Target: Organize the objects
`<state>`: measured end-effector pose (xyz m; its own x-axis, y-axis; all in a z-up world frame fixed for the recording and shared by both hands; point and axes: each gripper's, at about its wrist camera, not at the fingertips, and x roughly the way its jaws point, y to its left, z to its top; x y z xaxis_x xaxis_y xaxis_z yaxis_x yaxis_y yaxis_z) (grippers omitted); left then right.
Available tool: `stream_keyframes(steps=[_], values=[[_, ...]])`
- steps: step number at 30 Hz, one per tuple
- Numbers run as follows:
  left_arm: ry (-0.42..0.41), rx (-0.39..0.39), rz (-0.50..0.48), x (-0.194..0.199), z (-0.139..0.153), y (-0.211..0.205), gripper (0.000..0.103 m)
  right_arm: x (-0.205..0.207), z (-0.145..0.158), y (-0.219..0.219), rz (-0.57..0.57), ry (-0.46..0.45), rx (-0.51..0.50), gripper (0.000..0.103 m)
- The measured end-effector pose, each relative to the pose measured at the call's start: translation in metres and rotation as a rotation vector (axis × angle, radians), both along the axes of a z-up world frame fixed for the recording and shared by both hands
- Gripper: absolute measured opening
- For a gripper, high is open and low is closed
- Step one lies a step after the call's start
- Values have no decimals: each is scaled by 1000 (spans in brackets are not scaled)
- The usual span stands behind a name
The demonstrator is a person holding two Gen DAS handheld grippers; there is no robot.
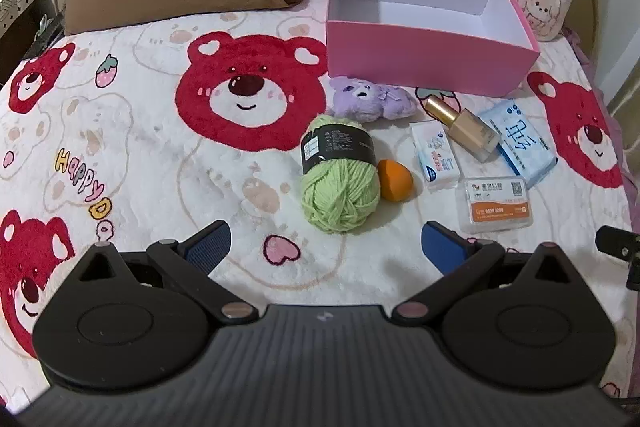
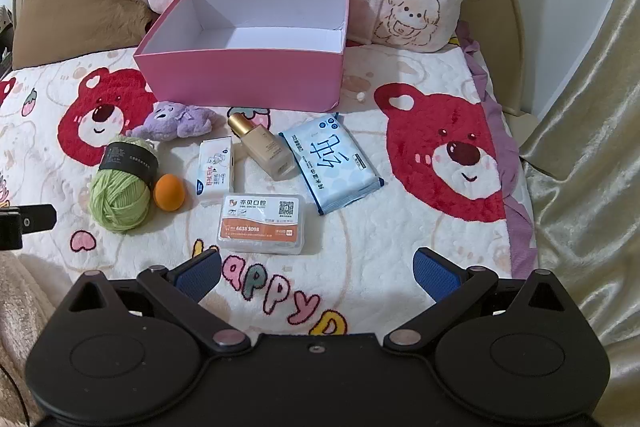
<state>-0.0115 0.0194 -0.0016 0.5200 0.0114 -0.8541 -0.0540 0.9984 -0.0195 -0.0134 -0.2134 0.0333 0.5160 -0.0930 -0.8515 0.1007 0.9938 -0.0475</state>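
- Nothing's packed yet as far as I can tell: pink box (image 2: 240, 83) sits empty at the far side of the bed (image 2: 400, 251).
- Left to right, all near of the box: green yarn (image 2: 120, 195), purple plush (image 2: 176, 121), orange sponge (image 2: 170, 191), small white box (image 2: 216, 173), foundation bottle (image 2: 264, 149), floss case (image 2: 262, 227), wipes pack (image 2: 334, 167).
- Left gripper (image 1: 326, 247) and right gripper (image 2: 316, 267): fingers spread wide, holding nothing.
- So all seven items left to go.

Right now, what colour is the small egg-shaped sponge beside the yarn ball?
Orange; the small egg-shaped sponge shows best in the right wrist view.
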Motion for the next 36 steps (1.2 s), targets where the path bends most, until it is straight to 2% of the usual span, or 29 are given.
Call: stream_keyframes(steps=[6, 12, 18, 19, 36], values=[[-9, -7, -21, -3, 4, -3, 103, 0, -1, 0, 1, 0, 0, 103], [25, -32, -35, -1, 4, -6, 103, -1, -1, 0, 1, 0, -1, 103], [33, -1, -54, -1, 3, -10, 103, -1, -1, 0, 0, 0, -2, 103], [35, 0, -89, -1, 3, -10, 103, -1, -1, 0, 0, 0, -2, 103], [52, 8, -104, -2, 1, -12, 103, -1, -3, 1, 0, 0, -3, 103]])
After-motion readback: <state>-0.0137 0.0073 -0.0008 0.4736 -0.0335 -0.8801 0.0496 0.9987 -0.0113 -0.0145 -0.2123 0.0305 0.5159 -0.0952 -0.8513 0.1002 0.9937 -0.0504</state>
